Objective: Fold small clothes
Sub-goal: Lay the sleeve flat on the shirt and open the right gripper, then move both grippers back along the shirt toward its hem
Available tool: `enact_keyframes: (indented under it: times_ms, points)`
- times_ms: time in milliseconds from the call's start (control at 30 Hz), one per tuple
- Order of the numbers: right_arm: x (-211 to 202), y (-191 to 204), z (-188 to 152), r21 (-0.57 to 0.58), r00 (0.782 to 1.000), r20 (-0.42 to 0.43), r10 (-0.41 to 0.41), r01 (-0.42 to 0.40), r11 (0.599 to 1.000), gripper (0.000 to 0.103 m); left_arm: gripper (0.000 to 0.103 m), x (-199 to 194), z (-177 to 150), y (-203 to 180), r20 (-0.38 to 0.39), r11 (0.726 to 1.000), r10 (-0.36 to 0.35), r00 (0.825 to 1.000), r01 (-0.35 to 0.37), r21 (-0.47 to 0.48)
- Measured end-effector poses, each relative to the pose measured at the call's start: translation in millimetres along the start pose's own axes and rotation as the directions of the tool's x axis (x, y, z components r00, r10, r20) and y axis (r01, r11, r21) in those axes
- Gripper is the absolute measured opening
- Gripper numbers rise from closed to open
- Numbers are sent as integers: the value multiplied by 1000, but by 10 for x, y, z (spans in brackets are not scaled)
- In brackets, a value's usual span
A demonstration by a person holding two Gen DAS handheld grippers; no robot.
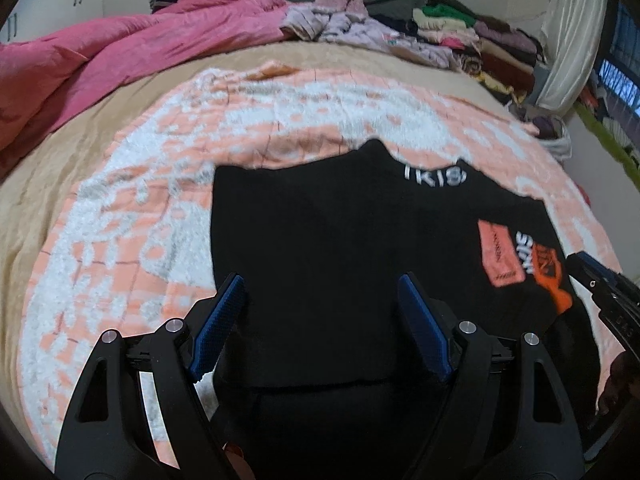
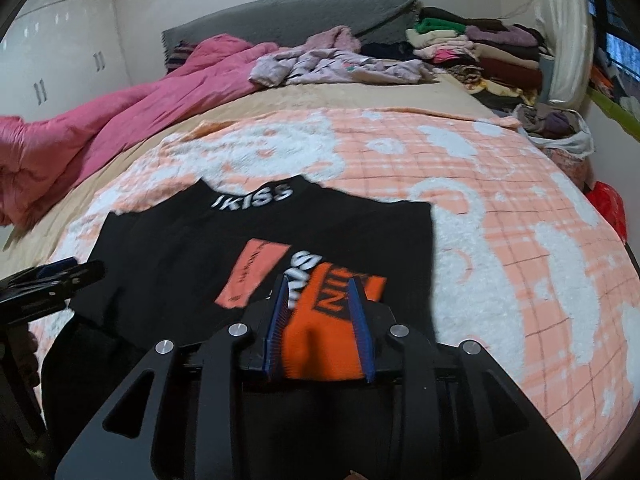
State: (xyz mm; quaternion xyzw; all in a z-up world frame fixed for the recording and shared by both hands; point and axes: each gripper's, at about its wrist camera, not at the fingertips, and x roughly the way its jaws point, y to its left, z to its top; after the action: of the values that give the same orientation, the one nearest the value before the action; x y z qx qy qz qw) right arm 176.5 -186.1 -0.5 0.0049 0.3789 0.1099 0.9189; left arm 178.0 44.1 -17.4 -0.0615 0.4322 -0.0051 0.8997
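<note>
A bed (image 2: 360, 96) fills the room, spread with a tan sheet and an orange-and-white checked blanket (image 2: 500, 208). A grey headboard (image 2: 280, 20) stands against the pale far wall. White cupboards (image 2: 52, 60) with dark handles line the left side. A white curtain (image 2: 568, 32) hangs at the right beside a dark window (image 1: 624, 68).

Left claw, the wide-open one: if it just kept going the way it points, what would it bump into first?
Most likely the black top spread on the orange-and-white blanket. The left claw points down at its plain black cloth, nothing between. How near it is I cannot tell.
</note>
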Motion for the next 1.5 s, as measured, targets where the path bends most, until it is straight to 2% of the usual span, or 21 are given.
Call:
enact_keyframes:
  times_ms: [133,333,433,500,567,633,867,1200,1500]
  points:
    - [26,224,-29,-62,999,-16,40,-41,997,30,71,119,-75,-8,-34,1000,16,999,-16,19]
    - [59,519,-53,-134,995,-36,90,-94,987,30,71,165,-104,5,-40,1000,15,999,-14,20]
    - [133,594,-70,-165,995,-58,80,-89,982,30,71,171,-103,17,-41,1000,11,999,-10,18]
    - [206,576,-117,-179,996,-82,33,-47,983,30,71,164,-110,24,-41,1000,9,999,-8,19]
    - [303,492,-165,-162,992,-124,6,-26,986,27,71,166,-111,30,-41,1000,7,999,-6,20]
    - [375,410,-211,-131,987,-157,21,-42,990,23,71,162,-116,31,-42,1000,7,999,-7,20]
    - [385,427,-253,-140,989,-149,4,-25,990,23,71,160,-120,29,-43,1000,6,999,-6,17]
    - [245,410,-226,-89,990,-137,42,-54,995,32,71,157,-120,37,-43,1000,4,999,-4,15]
    - [111,388,-200,-76,993,-108,36,-44,996,40,71,140,-123,43,-43,1000,4,999,-3,13]
